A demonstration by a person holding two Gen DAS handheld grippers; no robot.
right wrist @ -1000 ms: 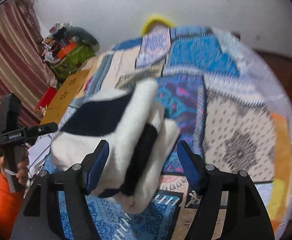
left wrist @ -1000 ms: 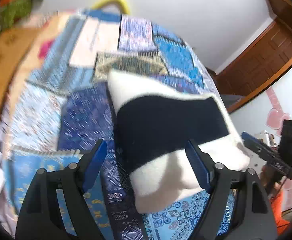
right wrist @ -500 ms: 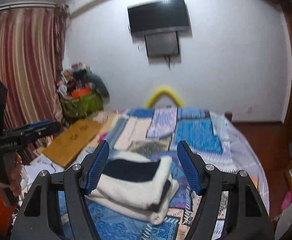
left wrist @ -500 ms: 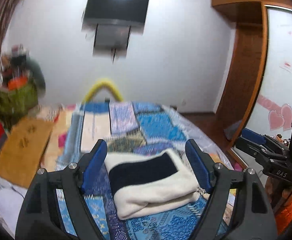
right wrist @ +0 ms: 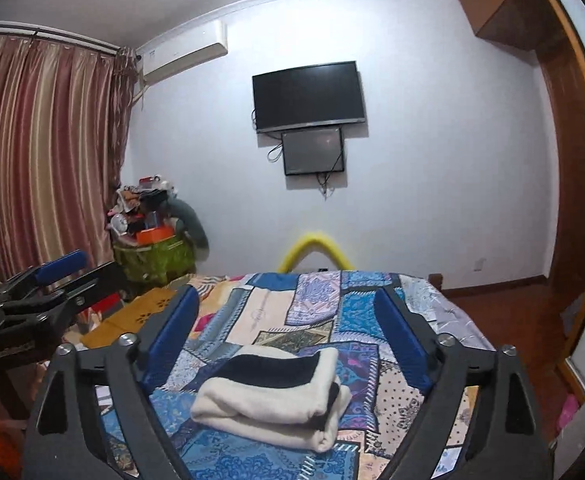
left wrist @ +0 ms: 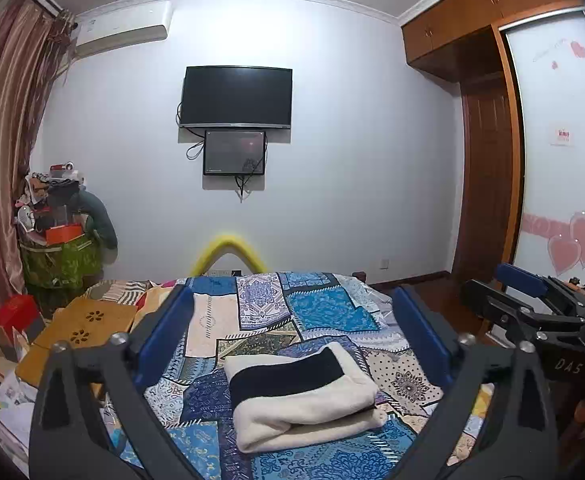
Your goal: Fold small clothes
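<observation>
A folded cream garment with a black band (left wrist: pixel 300 396) lies on the patchwork bedspread (left wrist: pixel 324 312); it also shows in the right wrist view (right wrist: pixel 270 396). My left gripper (left wrist: pixel 290 332) is open and empty, held back from and above the garment. My right gripper (right wrist: pixel 286 332) is open and empty, also back from the garment. The right gripper shows at the right edge of the left wrist view (left wrist: pixel 532 312), and the left gripper at the left edge of the right wrist view (right wrist: pixel 40 296).
A yellow curved bar (left wrist: pixel 228 250) stands past the bed's far end. A wooden board (left wrist: pixel 80 330) and papers lie left of the bed. A green pile of clutter (left wrist: pixel 58 248) sits by the curtain. A wardrobe (left wrist: pixel 488 200) stands at right.
Both grippers have pulled back and tilted up from close over the garment, so the room wall and TV are in view. The garment lies folded on the bed, untouched.
</observation>
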